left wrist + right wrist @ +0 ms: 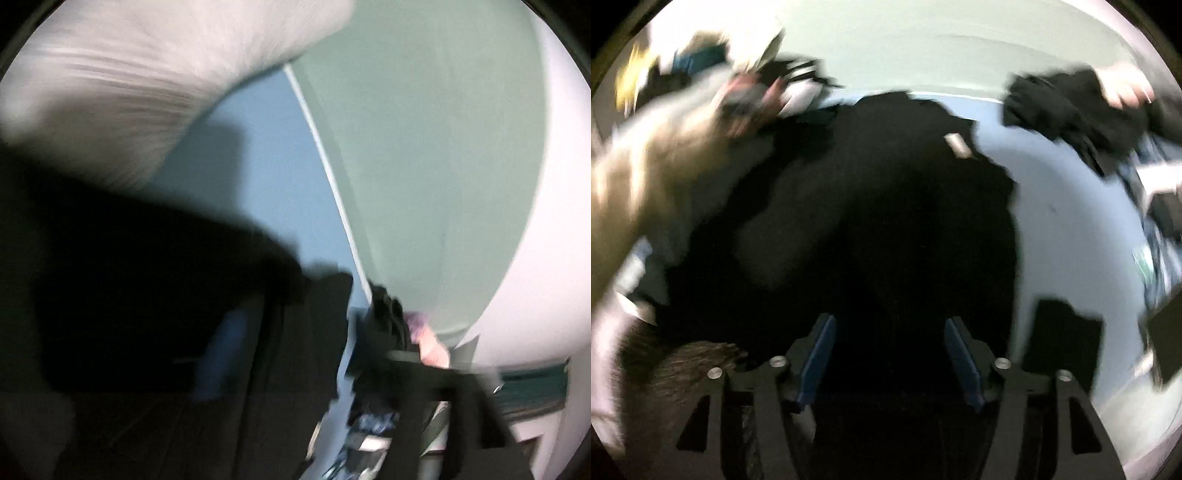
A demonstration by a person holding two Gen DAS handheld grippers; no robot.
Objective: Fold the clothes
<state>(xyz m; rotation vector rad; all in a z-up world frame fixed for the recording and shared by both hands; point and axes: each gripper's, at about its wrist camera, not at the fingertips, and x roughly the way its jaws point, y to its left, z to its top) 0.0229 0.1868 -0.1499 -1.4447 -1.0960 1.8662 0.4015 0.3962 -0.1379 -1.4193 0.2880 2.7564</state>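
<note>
Both views are blurred by motion. In the right wrist view a black garment [886, 206] with a small pale tag [956, 144] covers the middle of a light blue surface [1063, 229]. My right gripper [890, 358] is over it, its blue-padded fingers [818, 354] spread apart with black cloth between them. In the left wrist view black cloth [140, 288] fills the lower left and hides most of my left gripper; one blue pad [221, 350] shows through. I cannot tell how its jaws stand.
A pale furry item [122, 85] hangs at the upper left of the left wrist view. A green wall [424, 147] stands behind the blue surface. A second dark garment [1071, 107] is held at the upper right, and mixed clothes [746, 85] are piled upper left.
</note>
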